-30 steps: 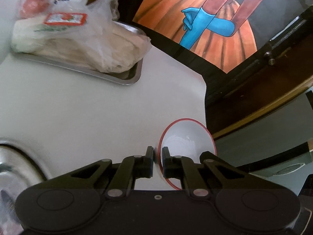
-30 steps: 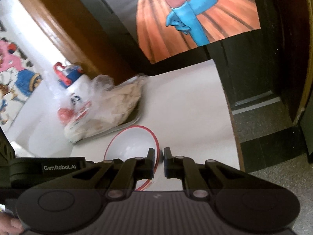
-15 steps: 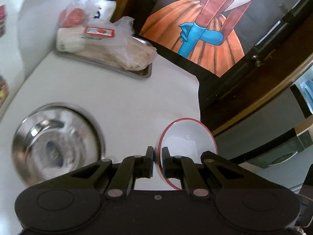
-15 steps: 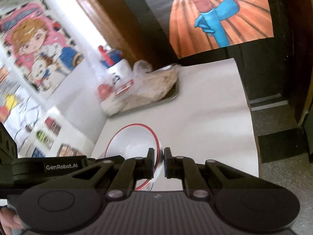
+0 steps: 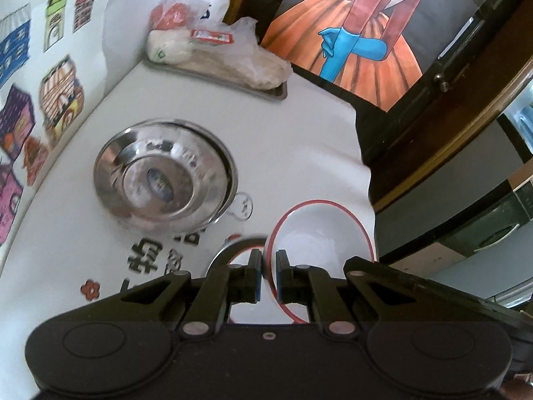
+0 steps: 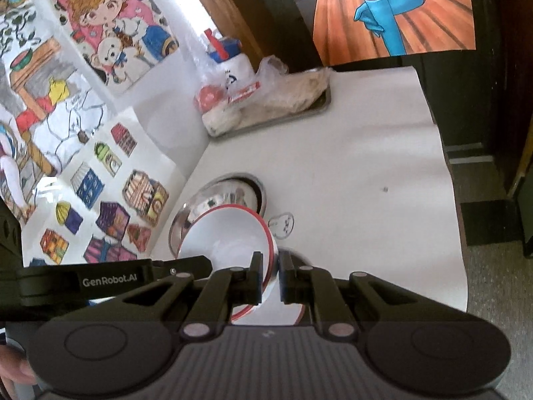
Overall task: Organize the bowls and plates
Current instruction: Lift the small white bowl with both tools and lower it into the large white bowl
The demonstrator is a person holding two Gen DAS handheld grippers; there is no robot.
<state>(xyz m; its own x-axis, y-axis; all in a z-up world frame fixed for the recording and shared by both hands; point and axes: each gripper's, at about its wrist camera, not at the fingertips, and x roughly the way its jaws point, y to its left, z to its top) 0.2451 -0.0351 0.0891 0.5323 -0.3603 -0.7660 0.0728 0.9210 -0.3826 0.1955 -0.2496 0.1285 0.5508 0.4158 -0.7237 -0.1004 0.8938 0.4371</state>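
Note:
Both grippers hold one white bowl with a red rim (image 5: 319,233), lifted above the white table. My left gripper (image 5: 269,266) is shut on its left rim. My right gripper (image 6: 270,266) is shut on its right rim, and the bowl (image 6: 226,236) tilts to the left in the right wrist view. A second red-rimmed dish (image 5: 230,250) lies on the table below the left gripper, mostly hidden. A steel bowl (image 5: 163,176) sits on the table to the left; it also shows behind the held bowl in the right wrist view (image 6: 240,186).
A steel tray (image 5: 266,90) with bagged food (image 5: 226,56) stands at the table's far end by the poster. Drawings cover the wall at left (image 6: 100,166). The table edge (image 5: 366,173) drops off at right to a dark cabinet and floor.
Both grippers have lifted and pulled back with the bowl. The steel bowl, the wall drawings and the dish underneath have come into view.

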